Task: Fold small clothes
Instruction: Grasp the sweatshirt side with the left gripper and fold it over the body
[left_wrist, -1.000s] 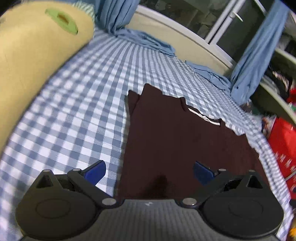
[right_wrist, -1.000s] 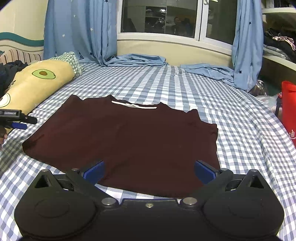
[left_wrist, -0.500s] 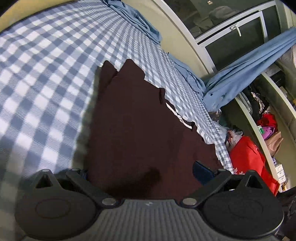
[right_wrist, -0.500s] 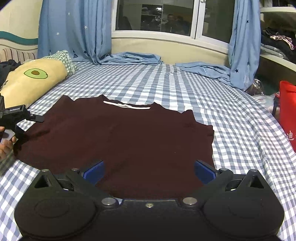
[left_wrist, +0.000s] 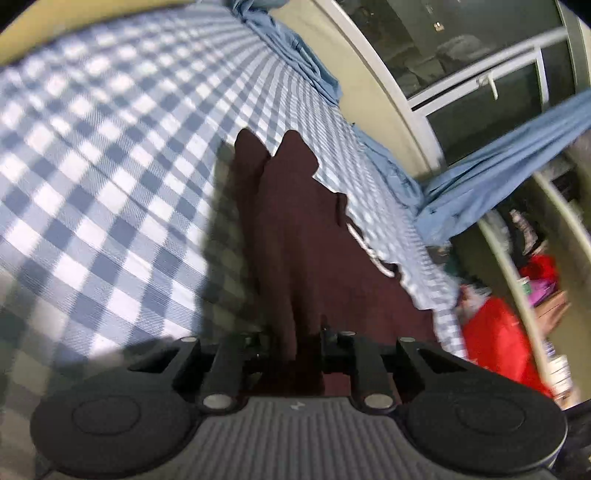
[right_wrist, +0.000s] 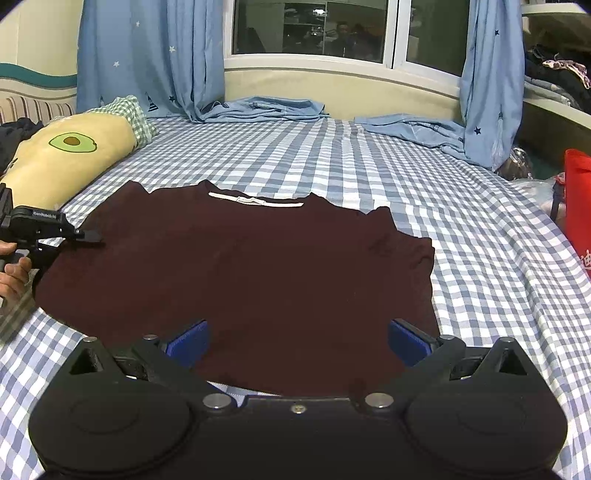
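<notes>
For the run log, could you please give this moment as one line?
left gripper: closing on dark maroon cotton T-shirt | right gripper: open above hem

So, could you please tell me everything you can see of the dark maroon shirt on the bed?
The dark maroon shirt is a short-sleeved top of soft knit-looking cloth, with a white strip inside the neckline. It lies spread flat, not yet folded, on the blue-and-white checked bedsheet, collar toward the window. The left gripper is closing on a pinched-up fold at its sleeve edge. The right gripper hangs open over the hem, without gripping it.
</notes>
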